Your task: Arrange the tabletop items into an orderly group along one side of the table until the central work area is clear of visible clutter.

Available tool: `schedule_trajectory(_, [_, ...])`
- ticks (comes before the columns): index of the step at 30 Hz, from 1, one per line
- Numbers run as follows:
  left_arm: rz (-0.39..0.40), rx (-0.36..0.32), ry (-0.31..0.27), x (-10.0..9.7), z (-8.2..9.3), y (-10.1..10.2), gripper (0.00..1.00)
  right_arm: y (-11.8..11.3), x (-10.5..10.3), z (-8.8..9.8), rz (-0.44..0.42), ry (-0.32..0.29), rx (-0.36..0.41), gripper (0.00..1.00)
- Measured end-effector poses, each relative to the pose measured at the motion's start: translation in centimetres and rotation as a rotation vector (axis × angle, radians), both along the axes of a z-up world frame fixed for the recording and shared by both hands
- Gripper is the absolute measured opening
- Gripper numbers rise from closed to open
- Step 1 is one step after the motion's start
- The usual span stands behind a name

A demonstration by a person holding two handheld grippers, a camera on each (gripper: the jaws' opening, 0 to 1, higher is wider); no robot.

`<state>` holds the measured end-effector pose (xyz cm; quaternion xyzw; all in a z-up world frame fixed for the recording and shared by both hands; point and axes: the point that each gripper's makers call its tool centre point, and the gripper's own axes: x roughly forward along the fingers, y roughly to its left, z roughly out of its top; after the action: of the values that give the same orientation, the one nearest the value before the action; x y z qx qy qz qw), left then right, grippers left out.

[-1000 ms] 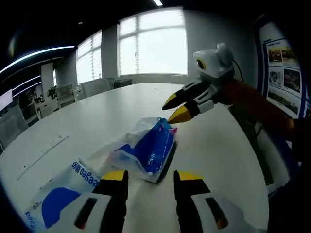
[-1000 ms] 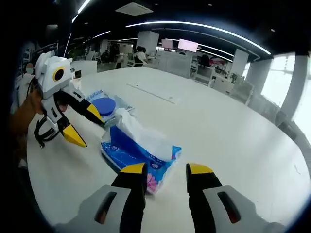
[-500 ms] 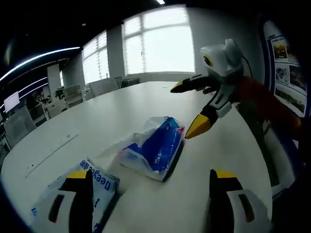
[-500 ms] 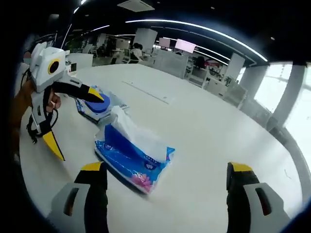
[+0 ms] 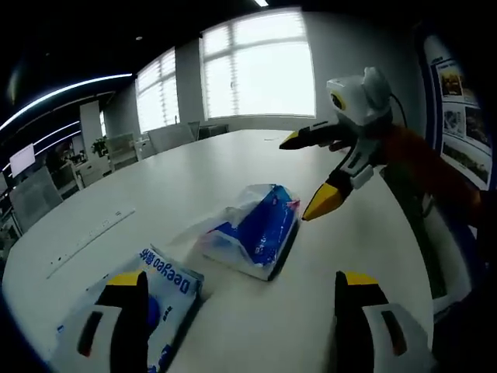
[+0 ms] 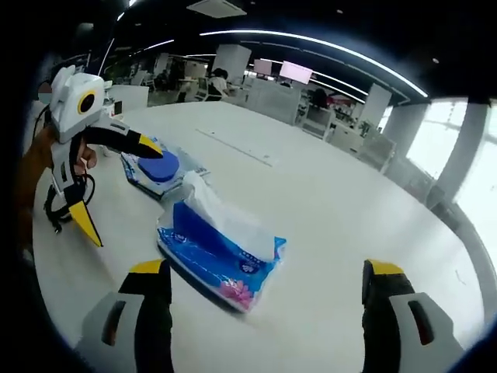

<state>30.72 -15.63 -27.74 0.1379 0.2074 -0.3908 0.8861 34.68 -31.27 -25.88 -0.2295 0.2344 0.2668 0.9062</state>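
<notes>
Both claws released over the white bench, tissue pack between them.

We hold the left claw (image 5: 241, 311) and the right claw (image 6: 268, 299) spread wide, gripping nothing. The blue tissue pack (image 6: 221, 252) lies flat on the bench (image 6: 349, 202), white tissue sticking up from it. Just beyond it, near the left claw, lies a blue-and-white wipes packet (image 5: 155, 299), flat on the bench.

A broad white worktop (image 6: 334, 202) carries two things — a blue tissue pack (image 6: 220, 252) with white tissue sticking up, lying near the middle, and a flat white-and-blue packet (image 5: 159, 291) resting near it.
</notes>
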Motion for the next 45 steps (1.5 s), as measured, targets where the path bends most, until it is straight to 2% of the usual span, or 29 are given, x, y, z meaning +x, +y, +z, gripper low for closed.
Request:
schedule_trajectory(6, [0.03,0.0,-0.01,0.0,0.5,1.7,1.0,0.9,-0.5,0.1,0.019,-0.005,-0.015,1.0])
schedule_trajectory(19, [0.084,0.0,-0.007,-0.3,0.5,5.0,0.99,5.0,-1.1,0.3,0.08,-0.011,-0.013,0.99])
schedule_trajectory(27, [0.128,-0.008,0.002,-0.4,0.4,7.6,0.98,7.1,-1.4,0.0,0.124,0.008,0.003,0.92])
schedule_trajectory(31, [0.162,-0.016,0.041,-0.8,-0.2,9.2,0.92,8.5,-1.3,0.5,0.152,0.009,0.019,0.85])
schedule_trajectory(34, [0.182,-0.051,0.049,-0.9,0.0,10.1,0.91,9.8,-1.0,0.7,0.172,0.013,0.019,0.85])
schedule_trajectory(42, [0.209,-0.047,0.046,-1.9,-0.4,11.5,0.91,12.5,-1.7,0.3,0.225,0.024,0.017,0.79])
schedule_trajectory(45, [0.23,-0.044,0.06,-2.3,-0.8,11.9,0.88,13.4,-2.1,-0.1,0.243,0.038,0.01,0.77])
